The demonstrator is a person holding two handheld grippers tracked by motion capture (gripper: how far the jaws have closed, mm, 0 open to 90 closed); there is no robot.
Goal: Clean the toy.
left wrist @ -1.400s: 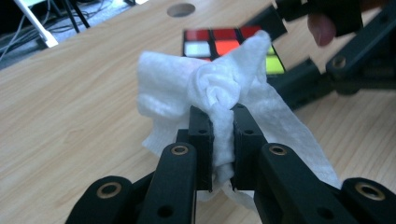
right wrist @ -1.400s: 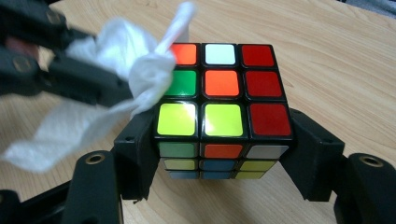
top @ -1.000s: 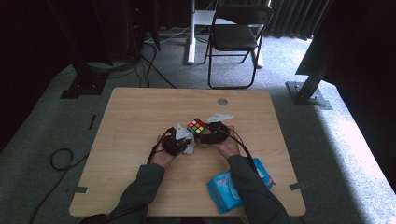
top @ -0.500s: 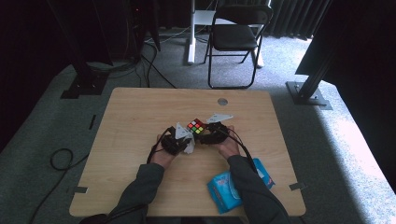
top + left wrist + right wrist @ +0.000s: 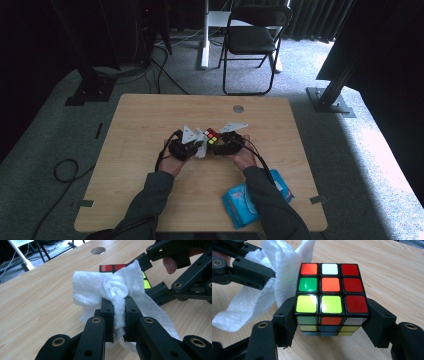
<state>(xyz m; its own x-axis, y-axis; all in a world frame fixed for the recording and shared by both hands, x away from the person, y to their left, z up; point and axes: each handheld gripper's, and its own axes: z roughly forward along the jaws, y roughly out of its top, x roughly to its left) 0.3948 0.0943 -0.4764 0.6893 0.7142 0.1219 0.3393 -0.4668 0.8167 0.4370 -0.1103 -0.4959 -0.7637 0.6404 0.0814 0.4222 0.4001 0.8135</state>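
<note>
Your left gripper (image 5: 119, 315) is clamped tight on a bunched white wipe (image 5: 110, 293), the jaws nearly together with the cloth squeezed between them; the loose folds of the wipe spread out above and to both sides of the jaws, and one flap lies against the puzzle cube (image 5: 120, 267) just beyond it. Your right gripper (image 5: 329, 320) grips the puzzle cube (image 5: 329, 290) by two opposite sides, its jaws set to the cube's width and pressing on the lower layers; the face towards that camera shows orange, white and red squares in the top row, green, orange and red in the middle, and two yellow-green squares and a red one at the bottom. In the right gripper view the wipe (image 5: 274, 272) sits just beside the cube's left edge, touching it. From the high view, your left gripper (image 5: 187, 145) and right gripper (image 5: 227, 142) meet near the middle of the worktop (image 5: 145, 120), with the cube (image 5: 212, 136) between them and the wipe (image 5: 201, 148) at its left side; a blue packet (image 5: 240, 202) lies on the worktop near its front edge, beside your right sleeve (image 5: 267, 200); a round hole (image 5: 238, 108) sits near the far edge; a folding chair (image 5: 252, 40) stands on the floor beyond the worktop.
</note>
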